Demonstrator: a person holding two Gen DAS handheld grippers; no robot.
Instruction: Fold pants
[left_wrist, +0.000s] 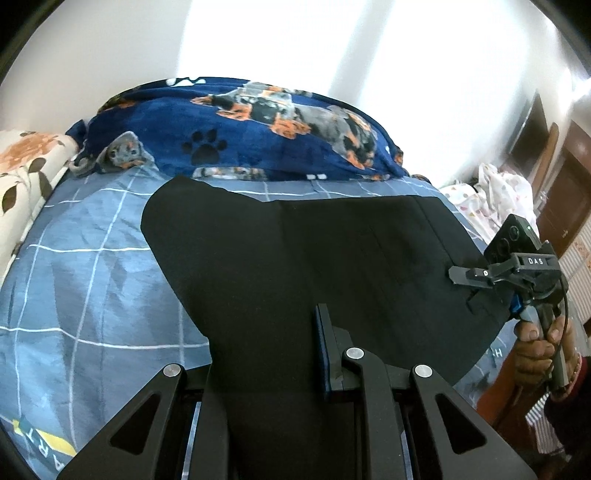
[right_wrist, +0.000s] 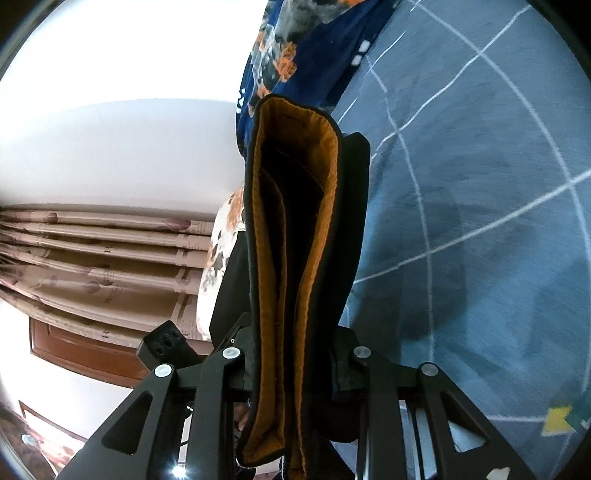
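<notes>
Pants clamped at opposite edges in left tongs and right tongs, above blue checked sheet.

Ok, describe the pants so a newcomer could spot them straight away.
Start at the blue checked bedsheet. In front of the dog-print blanket lies a plain black garment, the pants. They are the only unpatterned dark cloth there, with an orange-lined waistband.

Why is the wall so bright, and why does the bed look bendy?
In the left wrist view, light washes out the wall, and the fisheye lens curves the bedsheet lines. In the right wrist view, the sheet looks smeared by blur, while the pants stay sharp.
</notes>
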